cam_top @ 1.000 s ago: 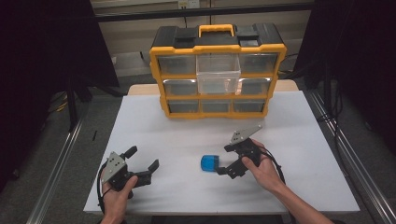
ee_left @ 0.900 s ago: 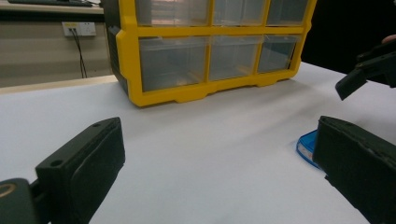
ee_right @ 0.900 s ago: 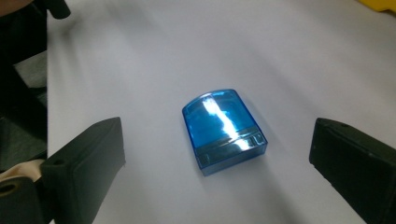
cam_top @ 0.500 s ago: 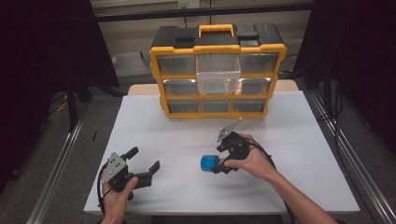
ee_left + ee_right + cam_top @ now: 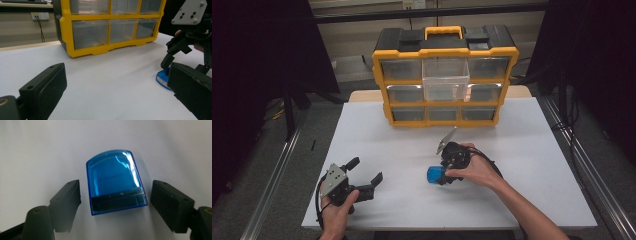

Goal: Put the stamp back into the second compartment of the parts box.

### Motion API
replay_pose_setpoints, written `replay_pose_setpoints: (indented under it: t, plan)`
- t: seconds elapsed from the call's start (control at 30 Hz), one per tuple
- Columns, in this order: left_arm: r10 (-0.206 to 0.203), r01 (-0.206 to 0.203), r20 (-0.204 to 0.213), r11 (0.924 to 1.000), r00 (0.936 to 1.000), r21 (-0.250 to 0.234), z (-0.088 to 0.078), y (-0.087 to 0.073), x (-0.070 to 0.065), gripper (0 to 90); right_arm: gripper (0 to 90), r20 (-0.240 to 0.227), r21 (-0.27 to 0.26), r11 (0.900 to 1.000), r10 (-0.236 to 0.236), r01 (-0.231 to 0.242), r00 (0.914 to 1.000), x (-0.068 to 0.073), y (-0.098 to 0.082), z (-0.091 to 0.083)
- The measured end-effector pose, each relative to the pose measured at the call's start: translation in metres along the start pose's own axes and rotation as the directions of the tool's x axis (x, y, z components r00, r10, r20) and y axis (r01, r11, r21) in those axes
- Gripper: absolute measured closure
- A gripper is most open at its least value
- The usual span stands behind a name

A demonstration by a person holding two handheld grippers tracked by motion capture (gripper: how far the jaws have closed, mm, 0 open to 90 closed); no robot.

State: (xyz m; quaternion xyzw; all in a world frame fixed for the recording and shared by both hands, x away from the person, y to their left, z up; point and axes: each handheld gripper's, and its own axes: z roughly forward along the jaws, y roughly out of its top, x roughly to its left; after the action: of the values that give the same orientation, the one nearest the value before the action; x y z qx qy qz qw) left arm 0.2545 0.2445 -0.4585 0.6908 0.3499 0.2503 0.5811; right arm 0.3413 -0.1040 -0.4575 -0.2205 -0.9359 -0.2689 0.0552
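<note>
Jaws of the right gripper (image 5: pixel 113 202) stand on either side of a blue translucent case (image 5: pixel 115 182), and they have just been closing in on it; in the right gripper view a thin gap shows between each black pad and the case's sides, so the pads are not yet pressing on it. That case lies flat on the white tabletop (image 5: pixel 532 150), a little right of the middle and nearer the front edge than the back, with its dark strip turned toward the gripper. In the high view the right gripper (image 5: pixel 443 176) reaches in from the right over the blue translucent case (image 5: pixel 435 174), the person's hand wrapped around the gripper's body. Near the front left corner of the tabletop sits the left gripper (image 5: pixel 371 175), its jaws spread wide with nothing between them. Its own view catches the edge of the blue translucent case (image 5: pixel 162 78) past one jaw. A yellow and black drawer organizer (image 5: pixel 444 75) stands at the middle of the back edge, one clear drawer (image 5: pixel 445 79) in its top row pulled partway out.
</note>
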Motion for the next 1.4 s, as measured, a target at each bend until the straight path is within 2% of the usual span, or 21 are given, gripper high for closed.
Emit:
replay_pose_setpoints:
  t: [0.03, 0.07, 0.13, 0.17, 0.27, 0.33, 0.37, 0.47, 0.5, 0.57, 0.67, 0.83, 0.93, 1.17, 1.3, 1.4]
  plan:
    - [0.002, -0.002, 0.000, 1.0000, 1.0000, 0.000, 0.000, 0.000, 0.000, 2.7, 26.7, -0.004, -0.007, 1.000, -0.017, 0.017, 0.9998, -0.001, 0.001, 0.002]
    - [-0.002, 0.002, 0.006, 1.0000, 1.0000, 0.003, 0.000, -0.001, 0.000, 2.7, 27.1, 0.011, 0.002, 1.000, -0.015, 0.015, 0.9998, 0.000, 0.001, 0.002]
    - [-0.001, 0.001, 0.009, 1.0000, 1.0000, 0.005, 0.000, -0.001, 0.001, 2.7, 30.7, -0.001, 0.021, 0.999, -0.027, 0.027, 0.9996, 0.001, 0.001, 0.005]
    - [-0.003, 0.003, 0.008, 1.0000, 1.0000, 0.001, 0.000, -0.001, 0.000, 2.7, 30.9, 0.008, 0.031, 0.998, -0.045, 0.045, 0.9989, 0.001, 0.001, 0.006]
    - [0.004, -0.004, 0.006, 1.0000, 1.0000, 0.005, 0.000, 0.000, 0.000, 2.7, 32.6, 0.023, 0.042, 0.998, -0.056, 0.055, 0.9982, 0.003, 0.002, 0.006]
    - [-0.012, 0.012, 0.016, 0.9999, 0.9998, -0.002, 0.002, -0.001, -0.001, 2.7, 34.1, 0.023, 0.044, 0.997, -0.059, 0.058, 0.9980, 0.003, 0.002, 0.007]
    - [0.002, -0.002, 0.018, 1.0000, 0.9998, 0.009, 0.001, 0.000, 0.001, 2.7, 36.4, 0.026, 0.046, 0.997, -0.061, 0.059, 0.9978, 0.003, 0.002, 0.006]
    - [-0.001, 0.001, 0.015, 1.0000, 0.9999, 0.007, 0.001, 0.000, 0.000, 2.7, 37.8, 0.045, 0.051, 0.997, -0.065, 0.063, 0.9969, 0.005, 0.002, 0.007]
    - [0.012, -0.012, 0.005, 0.9999, 0.9999, 0.011, 0.000, 0.000, 0.001, 2.7, 38.2, 0.050, 0.052, 0.997, -0.066, 0.064, 0.9965, 0.005, 0.002, 0.007]
    - [0.007, -0.007, 0.006, 1.0000, 1.0000, 0.007, 0.000, 0.000, 0.000, 2.7, 39.1, 0.058, 0.059, 0.995, -0.081, 0.078, 0.9950, 0.006, 0.002, 0.007]
    - [-0.001, 0.001, 0.017, 1.0000, 0.9999, 0.009, 0.001, 0.000, 0.000, 2.7, 40.3, 0.075, 0.059, 0.996, -0.069, 0.064, 0.9948, 0.009, 0.003, 0.008]
    - [0.006, -0.006, 0.007, 0.9998, 1.0000, 0.018, 0.000, 0.000, 0.002, 2.7, 41.0, 0.083, 0.058, 0.996, -0.079, 0.074, 0.9934, 0.009, 0.003, 0.008]
    - [0.002, -0.002, 0.007, 0.9999, 1.0000, 0.016, 0.000, -0.001, 0.002, 2.7, 41.3, 0.090, 0.044, 0.997, -0.070, 0.066, 0.9935, 0.009, 0.002, 0.007]
    - [-0.003, 0.003, 0.010, 0.9999, 0.9999, 0.014, 0.001, -0.001, 0.002, 2.7, 41.7, 0.061, -0.007, 0.999, -0.033, 0.033, 0.9976, 0.004, 0.000, -0.002]
    - [-0.004, 0.004, 0.010, 0.9999, 0.9999, 0.013, 0.001, -0.001, 0.001, 2.7, 41.7, 0.072, -0.023, 0.999, -0.030, 0.032, 0.9969, 0.005, -0.002, -0.007]
    - [0.003, -0.003, 0.013, 0.9998, 0.9999, 0.019, 0.001, -0.001, 0.002, 2.7, 41.7, 0.081, -0.076, 0.996, -0.034, 0.040, 0.9962, 0.006, -0.002, -0.014]
